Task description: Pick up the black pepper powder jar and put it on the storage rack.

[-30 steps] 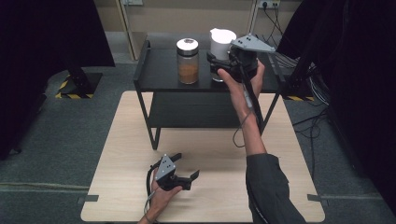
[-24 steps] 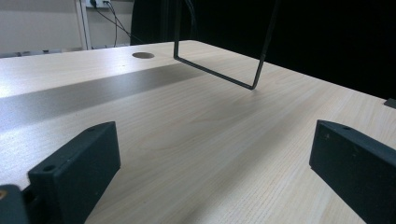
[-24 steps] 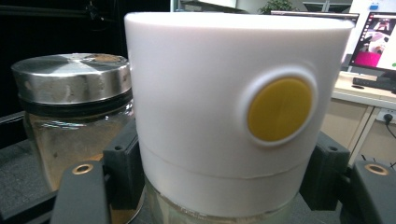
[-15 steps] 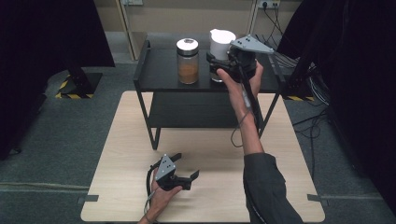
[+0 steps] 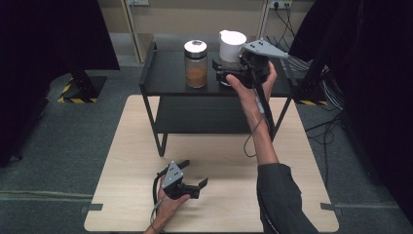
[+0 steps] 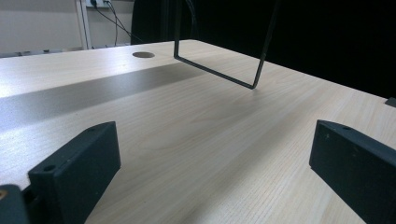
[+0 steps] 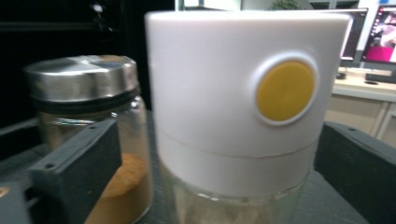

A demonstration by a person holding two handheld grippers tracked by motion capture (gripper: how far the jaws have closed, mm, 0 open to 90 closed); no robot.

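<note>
The white-lidded jar [image 7: 233, 116] has a tall white cap with a round yellow button on its side and a clear glass body below it. It stands upright on the top of the black shelf rack [image 5: 165, 83], toward that top's right end, with the steel-lidded jar [image 5: 196, 63] of brown powder apart from it on its left. In the right gripper view the white-lidded jar sits between the two black jaws of the right claw [image 5: 228, 78], with a gap showing on each side. Those jaws have just been opening: the right claw is released, with the jar between the jaws but not pressed. Against the earlier high views, the jar, the arm and the hand all lie as they did. The left claw [image 5: 195, 181] rests low on the pale wooden worktop [image 5: 302, 195] near the person, jaws spread wide with nothing between them.
</note>
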